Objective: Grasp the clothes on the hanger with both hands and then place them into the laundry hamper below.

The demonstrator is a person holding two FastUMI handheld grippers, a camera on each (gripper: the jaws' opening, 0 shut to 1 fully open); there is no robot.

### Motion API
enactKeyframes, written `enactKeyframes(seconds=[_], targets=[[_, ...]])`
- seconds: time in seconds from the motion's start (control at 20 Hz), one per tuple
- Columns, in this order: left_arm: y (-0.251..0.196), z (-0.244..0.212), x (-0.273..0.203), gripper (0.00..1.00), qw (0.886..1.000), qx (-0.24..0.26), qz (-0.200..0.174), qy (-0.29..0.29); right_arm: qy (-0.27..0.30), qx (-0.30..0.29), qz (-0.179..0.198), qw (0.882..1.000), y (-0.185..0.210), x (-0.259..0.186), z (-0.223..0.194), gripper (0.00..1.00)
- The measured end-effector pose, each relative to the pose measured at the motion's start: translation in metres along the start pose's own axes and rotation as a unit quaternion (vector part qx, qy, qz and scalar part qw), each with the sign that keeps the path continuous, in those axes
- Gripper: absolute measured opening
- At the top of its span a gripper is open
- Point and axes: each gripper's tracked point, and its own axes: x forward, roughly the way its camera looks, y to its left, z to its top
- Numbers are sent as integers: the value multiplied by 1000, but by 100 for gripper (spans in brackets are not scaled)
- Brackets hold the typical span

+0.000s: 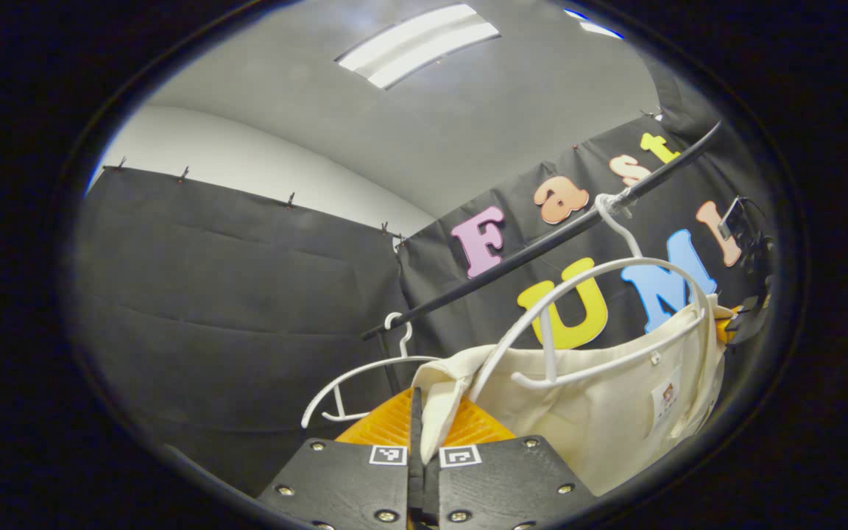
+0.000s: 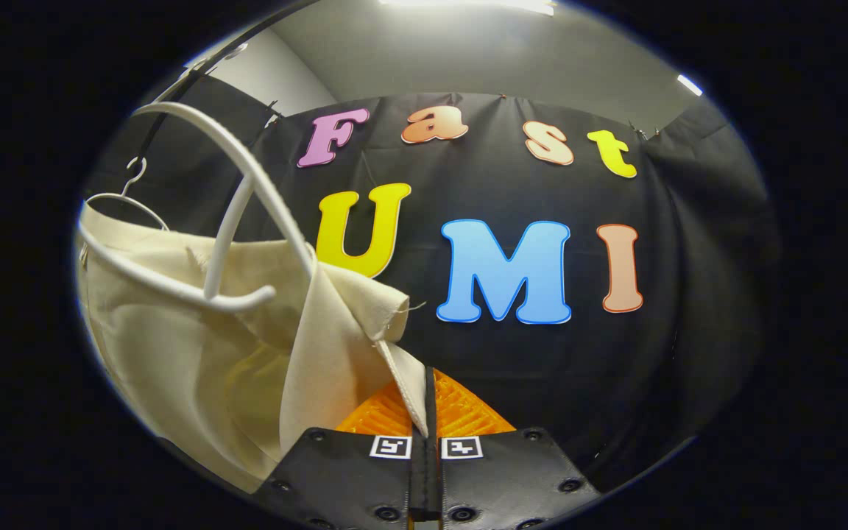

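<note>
Cream cloth is pinched in both sets of jaws. In the left gripper view the left gripper (image 1: pixel 421 412) has its jaws drawn together with a folded corner of the cream garment (image 1: pixel 601 412) caught between them, the fabric rising out of the narrow gap and spreading away to the right. In the right gripper view the right gripper (image 2: pixel 428 401) likewise has its jaws closed on a thin hemmed edge of the same garment (image 2: pixel 196 353), which runs up and to the left from the gap into a loose, sagging sheet.

Farther out, the garment hangs on a white hanger (image 1: pixel 601 316), whose curved arm and lower bar lie over the upper part of the cloth; the same hanger (image 2: pixel 232 213) appears in the right gripper view, tilted, with the cloth draped below its bar. Its hook sits over a dark rail (image 1: pixel 542 246) that slants across the booth wall. A second white hanger (image 1: pixel 365 379), bare, hangs from the same rail lower down, just left of the garment. A ceiling light (image 1: pixel 417 44) glows overhead
</note>
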Motion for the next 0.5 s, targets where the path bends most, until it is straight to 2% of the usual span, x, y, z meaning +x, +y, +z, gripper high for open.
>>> enactKeyframes(seconds=[0.2,0.3,0.35,0.5], targets=[[1,-3,2,1,1000,3,5,-2,21,-4,14,1000,9,-2,-13,1],[1,2,-1,1,1000,1,1,-5,-18,29,-14,999,-14,5,20,1],[-1,3,-2,1,1000,-2,-6,-4,-18,38,-19,999,-20,12,28,1],[-2,4,1,1,1000,-4,-13,-7,-43,28,-30,998,-27,19,48,1]])
